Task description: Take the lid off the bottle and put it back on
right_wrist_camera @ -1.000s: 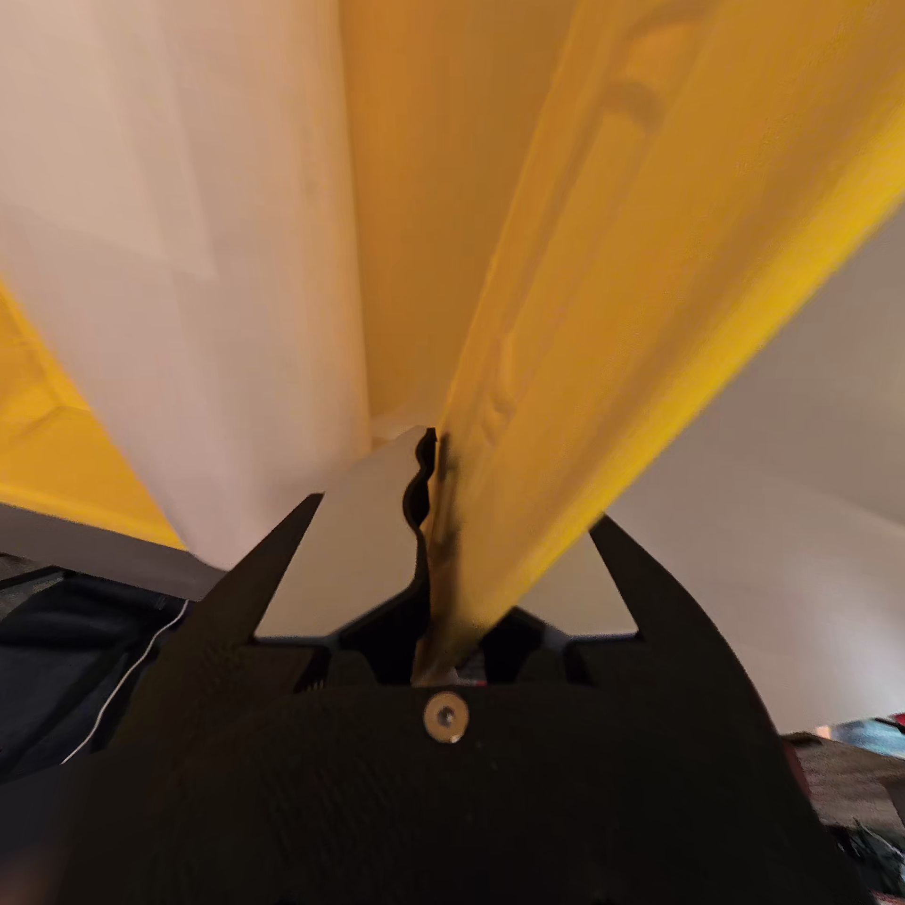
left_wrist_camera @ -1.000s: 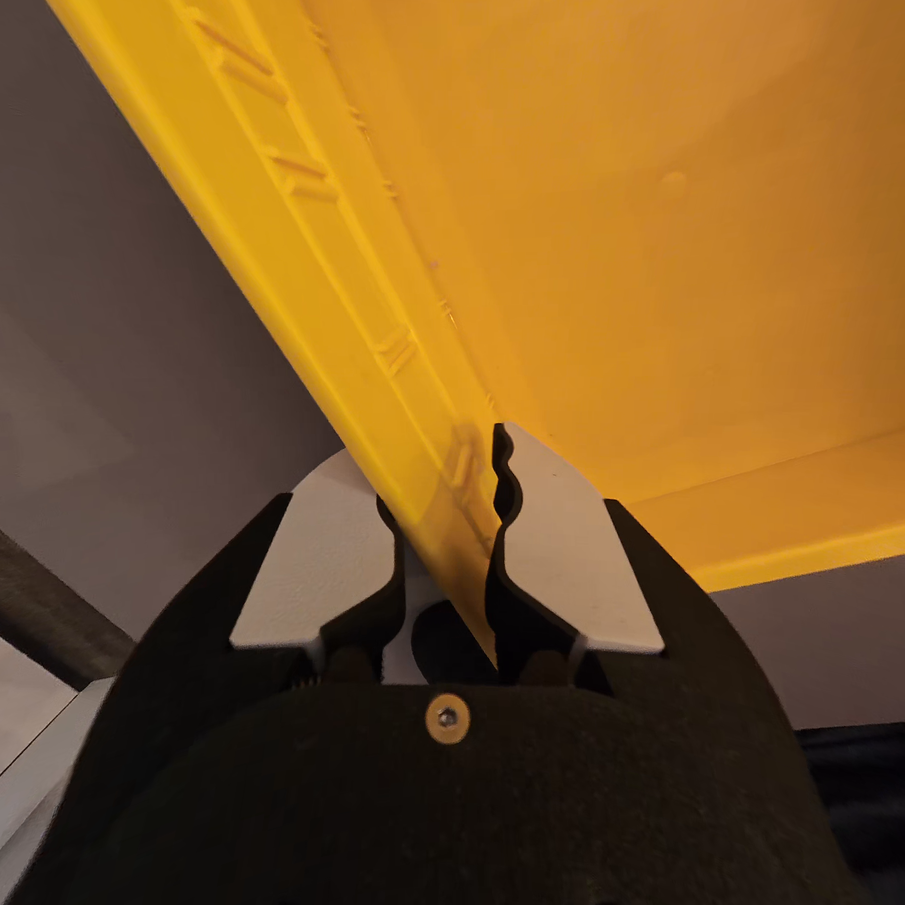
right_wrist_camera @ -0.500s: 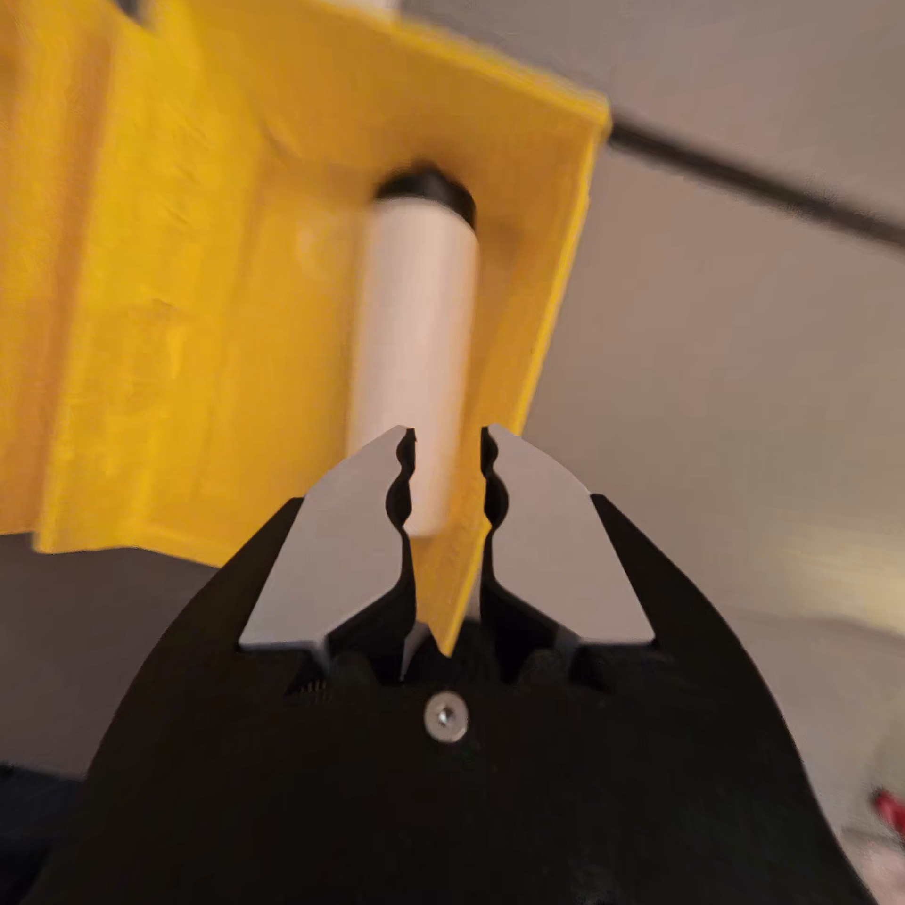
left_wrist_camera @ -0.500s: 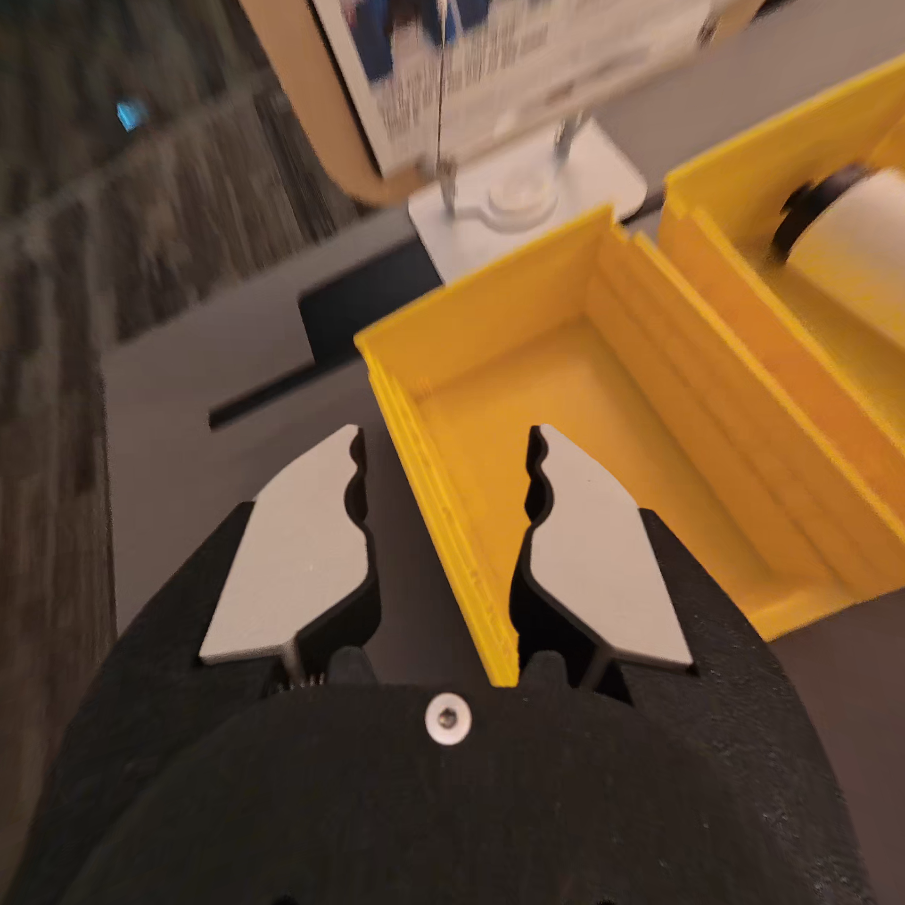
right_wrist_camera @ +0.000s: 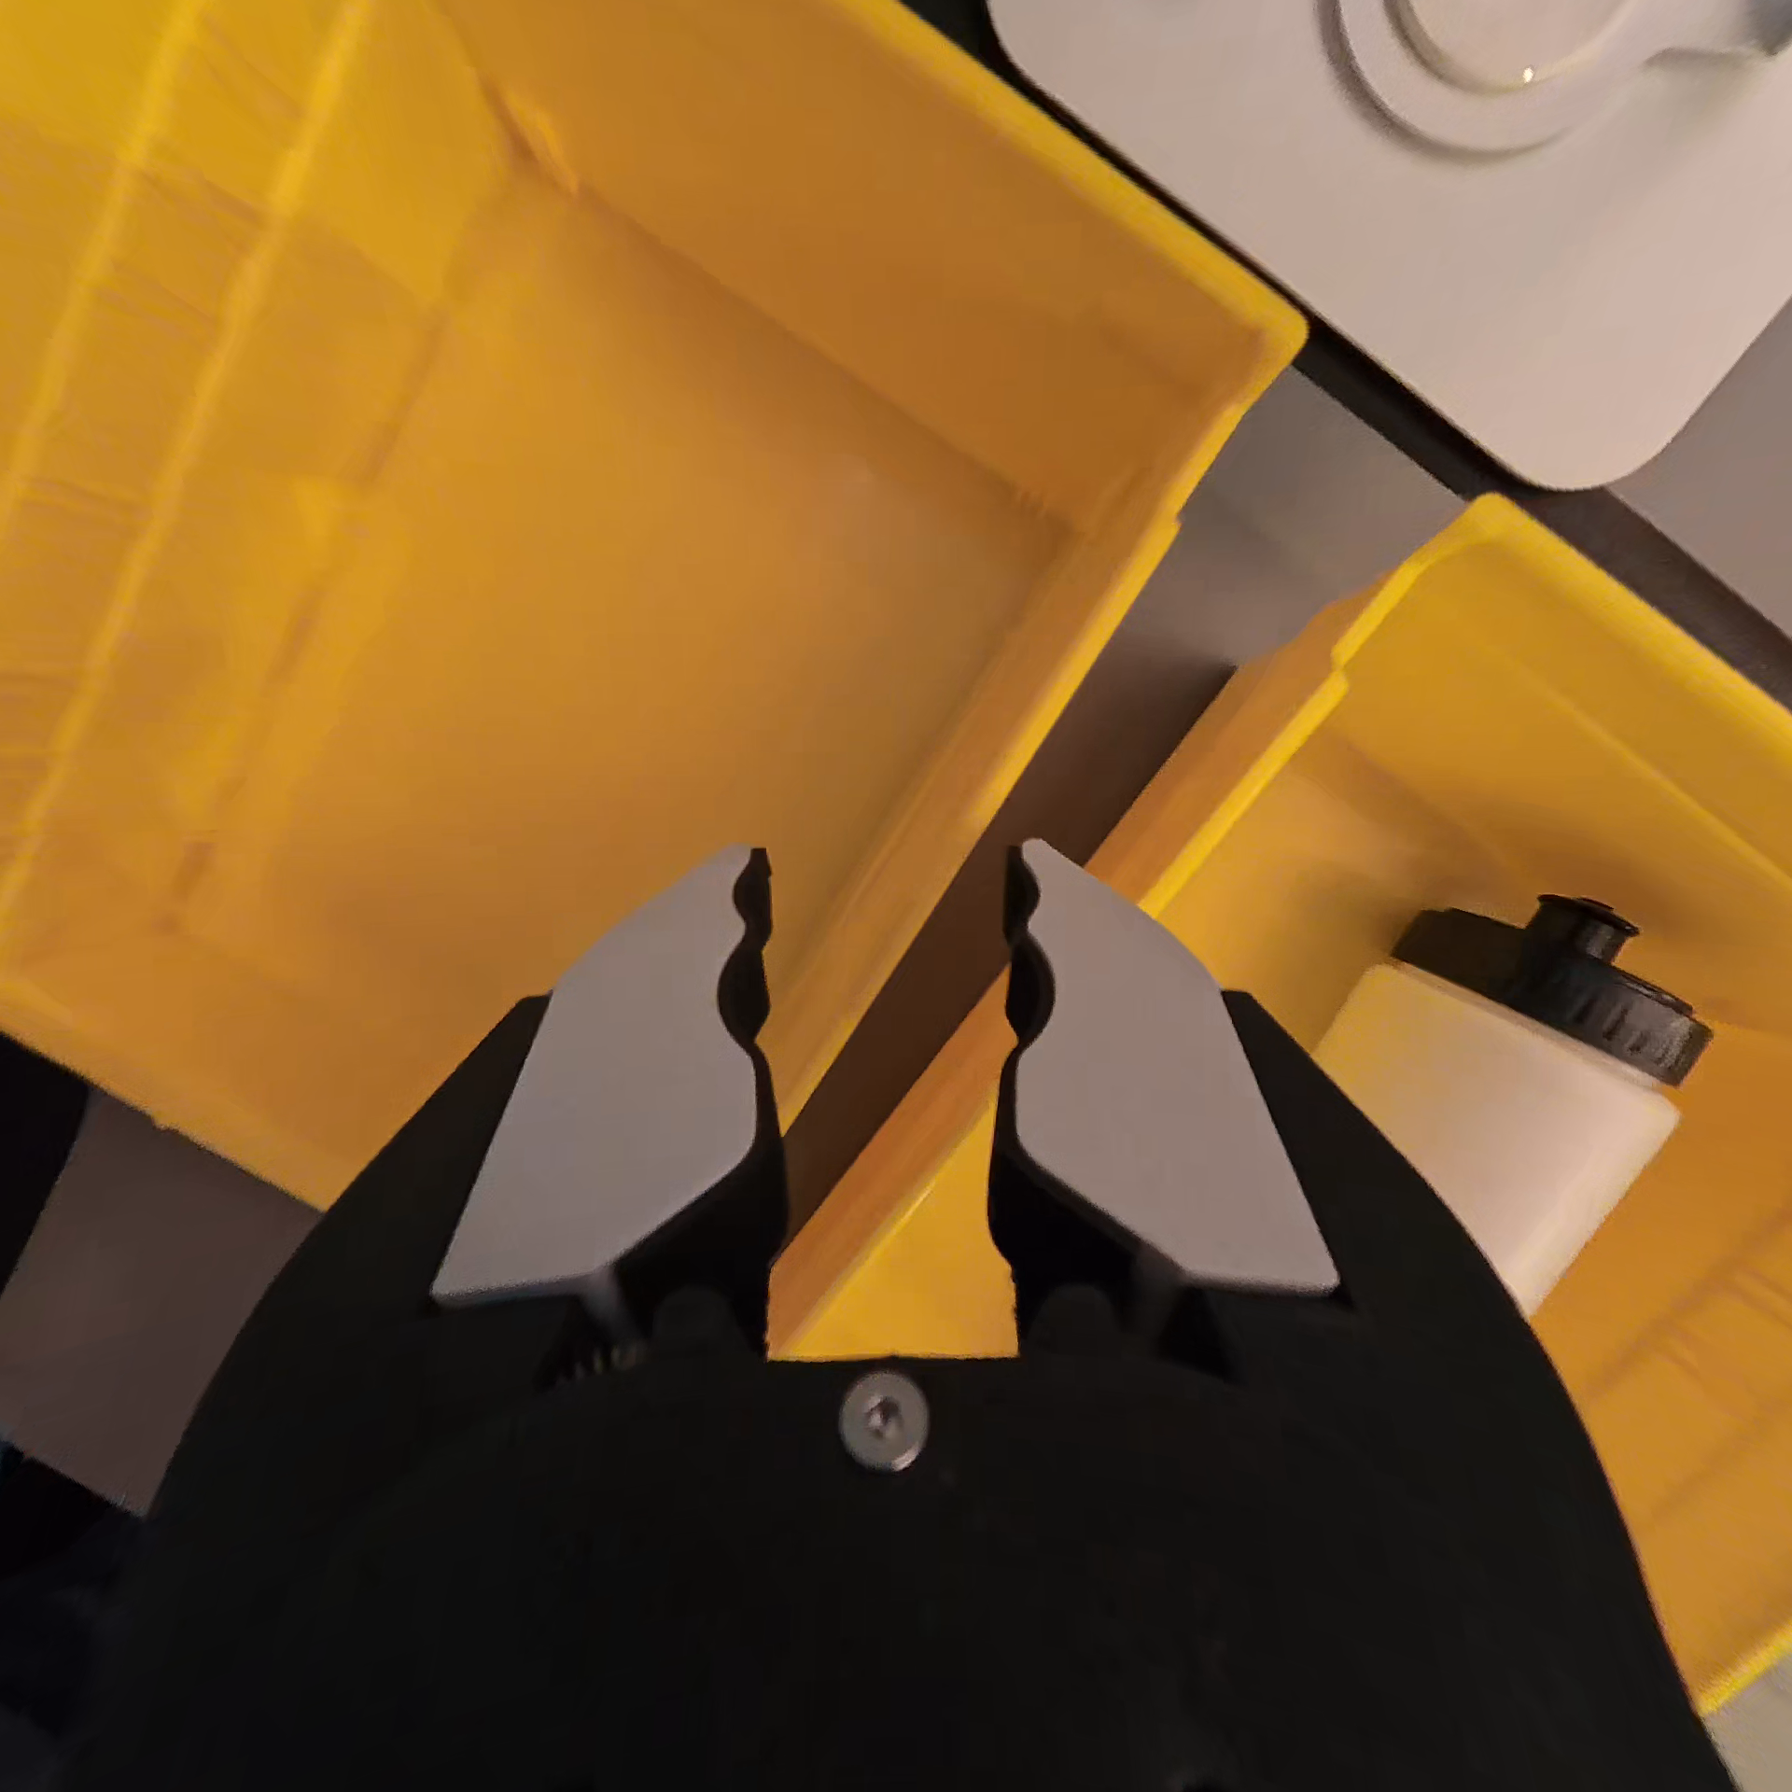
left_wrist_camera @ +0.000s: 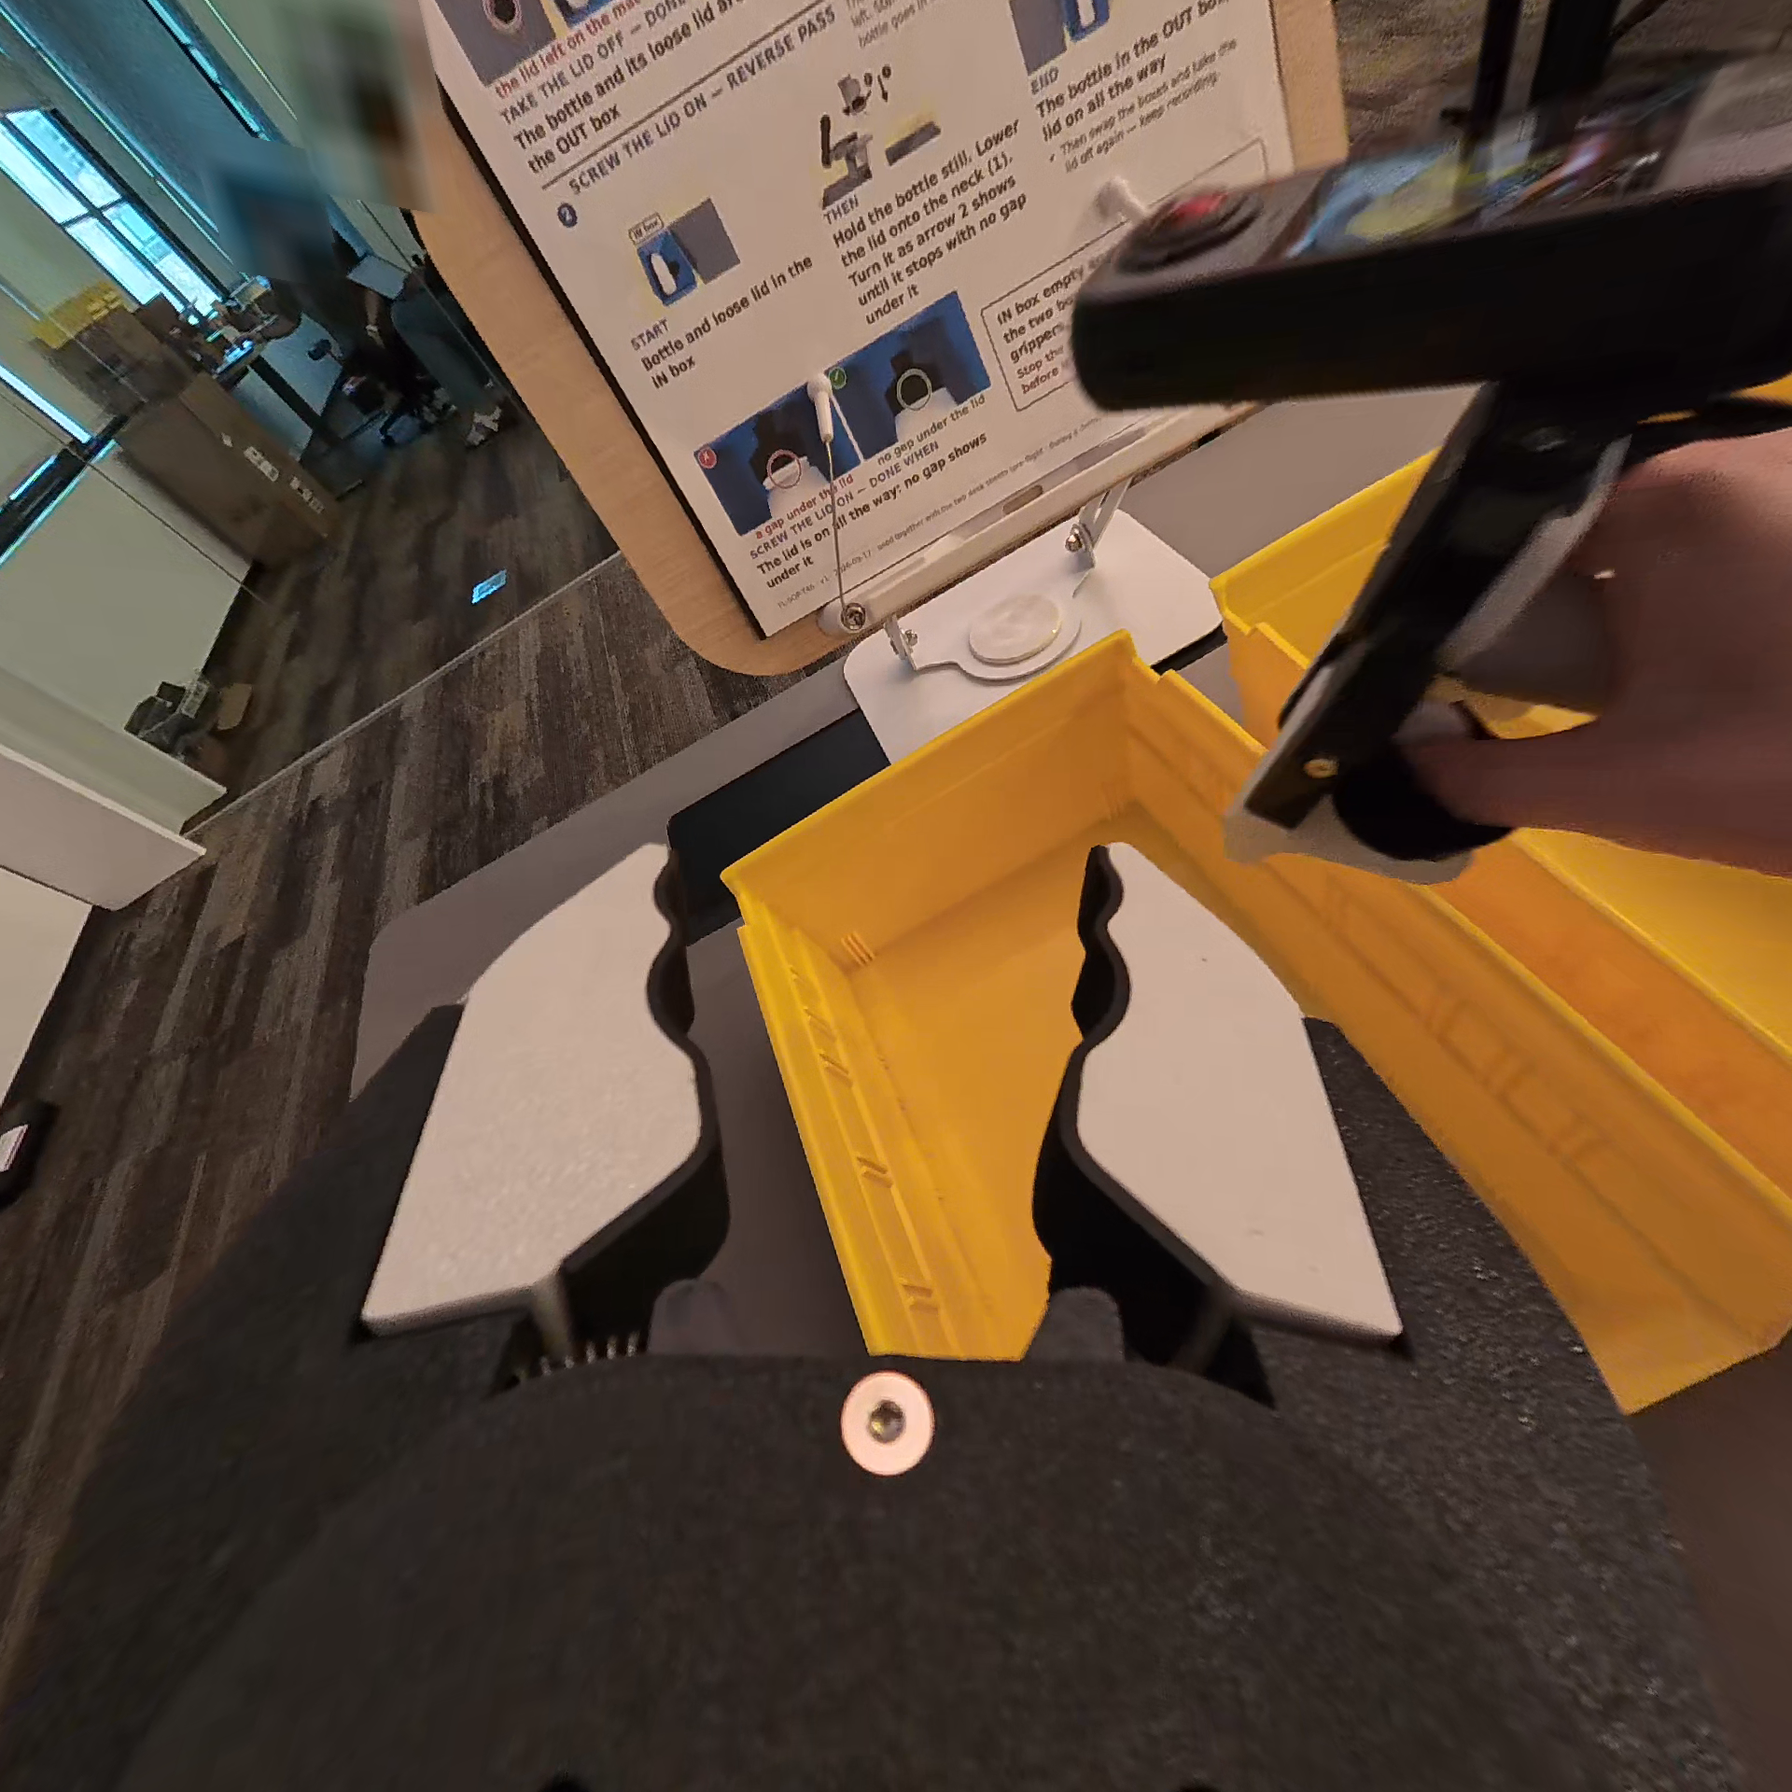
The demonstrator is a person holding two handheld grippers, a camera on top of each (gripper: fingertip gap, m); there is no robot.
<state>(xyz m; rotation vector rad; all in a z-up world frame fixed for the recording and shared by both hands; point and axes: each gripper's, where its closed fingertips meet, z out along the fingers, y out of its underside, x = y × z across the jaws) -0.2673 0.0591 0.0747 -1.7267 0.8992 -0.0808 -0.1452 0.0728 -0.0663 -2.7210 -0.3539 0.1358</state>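
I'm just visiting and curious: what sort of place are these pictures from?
Probably an office workspace set up for recording a task: carpeted floor with desks behind, an instruction board on a stand, and yellow bins on a table, one holding a bottle.

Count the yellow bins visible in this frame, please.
2. One empty yellow bin lies to the left under the right gripper; the second bin, on its right, holds the white bottle. Others could sit outside the views.
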